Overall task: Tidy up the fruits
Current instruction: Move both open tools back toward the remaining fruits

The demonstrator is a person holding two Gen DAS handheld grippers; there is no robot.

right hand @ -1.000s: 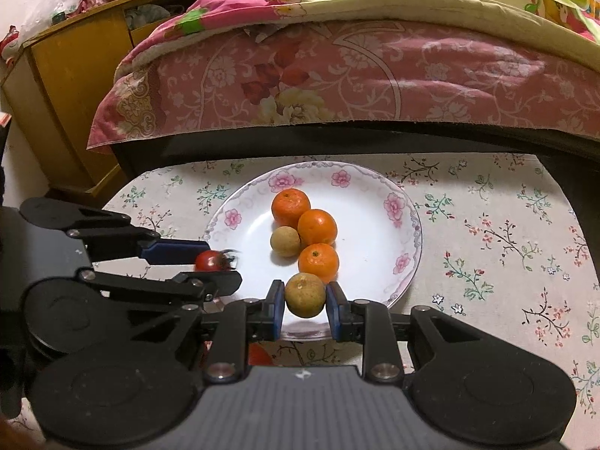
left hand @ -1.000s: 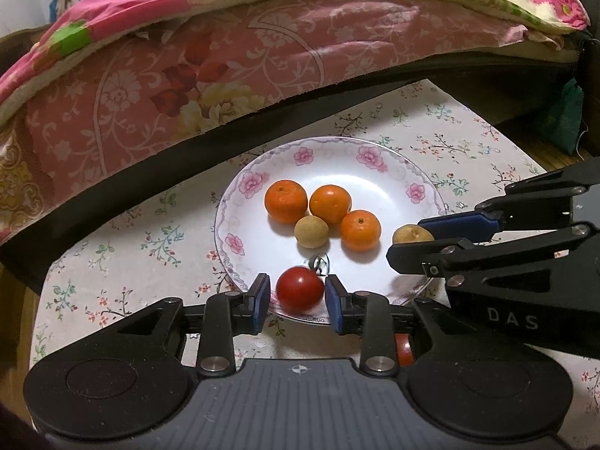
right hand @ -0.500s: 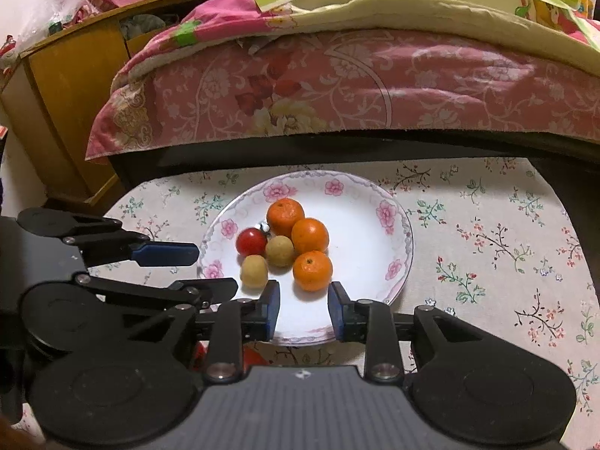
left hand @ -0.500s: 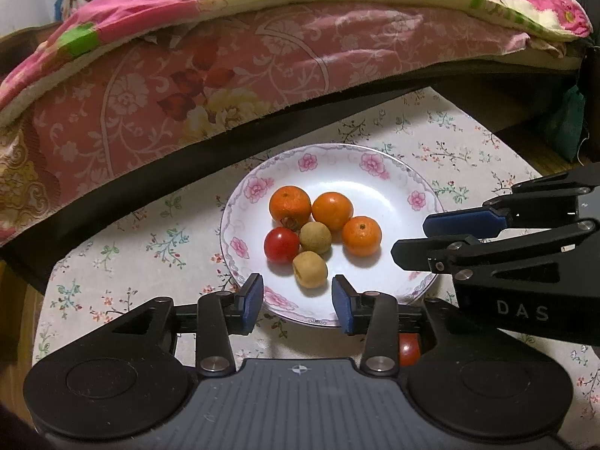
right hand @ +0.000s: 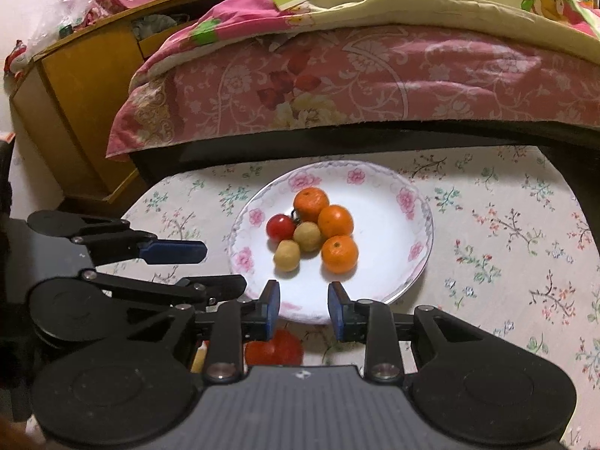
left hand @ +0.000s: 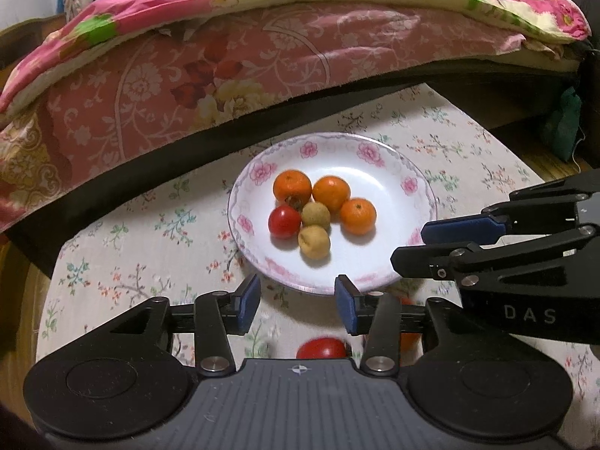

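The left gripper (left hand: 298, 297) hangs at the near rim of the plate (left hand: 378, 165) with its jaws apart and nothing between them; they have just been opening. The right gripper (right hand: 303, 306) hangs at the same near rim, jaws parted by a narrower gap, also with nothing between the blue pads.

Behind everything, a bed with a pink floral cover (left hand: 232, 63) fills the top of both views, with a yellow wooden cabinet (right hand: 75, 105) to its left in the right wrist view. In front of the bed lies a flowered tablecloth (left hand: 142, 247), and the plate — white, with pink roses around the rim — sits on it near the middle.

The plate holds six pieces, bunched together toward its left half:
- three oranges (left hand: 292, 187), in an arc along the far and right side of the bunch
- a red tomato (left hand: 284, 221) on the left, touching the far-left orange
- two small tan round fruits (left hand: 316, 214) — one in the middle of the bunch, the other (left hand: 314, 242) just in front of it, nearest the grippers

Off the plate, on the cloth close under the grippers, another red tomato (left hand: 321, 348) shows partly behind the left gripper's body, and something orange (left hand: 410, 339) peeks out beside it, too hidden to tell what it is.
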